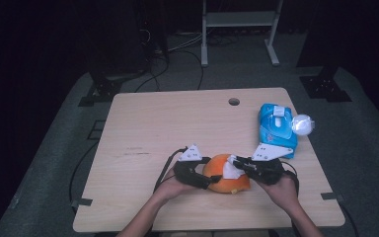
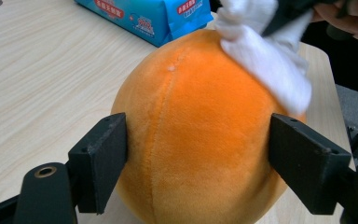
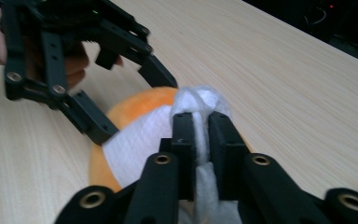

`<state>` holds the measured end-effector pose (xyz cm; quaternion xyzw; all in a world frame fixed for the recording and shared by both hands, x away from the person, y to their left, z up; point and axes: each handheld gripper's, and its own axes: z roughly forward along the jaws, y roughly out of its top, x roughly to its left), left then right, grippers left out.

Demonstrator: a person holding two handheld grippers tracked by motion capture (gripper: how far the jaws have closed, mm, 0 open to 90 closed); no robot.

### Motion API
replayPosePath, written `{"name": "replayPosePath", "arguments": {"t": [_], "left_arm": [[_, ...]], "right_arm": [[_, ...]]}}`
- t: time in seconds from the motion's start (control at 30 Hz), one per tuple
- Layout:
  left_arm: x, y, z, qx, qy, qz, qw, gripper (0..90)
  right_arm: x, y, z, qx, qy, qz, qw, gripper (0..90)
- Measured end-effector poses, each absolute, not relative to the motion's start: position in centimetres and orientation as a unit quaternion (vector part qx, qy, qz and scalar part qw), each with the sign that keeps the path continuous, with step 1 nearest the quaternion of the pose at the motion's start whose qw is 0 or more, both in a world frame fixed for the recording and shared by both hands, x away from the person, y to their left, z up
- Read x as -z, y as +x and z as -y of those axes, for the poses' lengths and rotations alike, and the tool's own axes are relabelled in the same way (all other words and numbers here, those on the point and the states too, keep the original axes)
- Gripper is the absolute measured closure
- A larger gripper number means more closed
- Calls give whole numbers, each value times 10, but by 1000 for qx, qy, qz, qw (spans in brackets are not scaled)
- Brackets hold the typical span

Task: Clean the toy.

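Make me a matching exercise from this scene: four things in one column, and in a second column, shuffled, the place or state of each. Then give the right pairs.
Things:
1. orange plush ball
2. white wipe
3. blue wipes packet
4. round hole in the table

Place or state:
A. lies at the table's right side, beyond the hands
B. pinched in the right gripper, pressed on the ball's top
C. near the table's far edge
D. sits between the left gripper's jaws, one jaw on each side

Pairs: 1-D, 2-B, 3-A, 4-C
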<state>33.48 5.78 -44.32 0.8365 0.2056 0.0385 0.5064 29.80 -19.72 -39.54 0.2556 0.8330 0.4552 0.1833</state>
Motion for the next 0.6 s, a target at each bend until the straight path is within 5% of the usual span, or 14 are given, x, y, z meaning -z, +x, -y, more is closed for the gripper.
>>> {"name": "replayPosePath", "arguments": {"t": [0.6], "left_arm": [[442,335,-58,-33,838,-216,501,211]], "right_arm": [[386,287,205,-476,229,-829,181,646]]}}
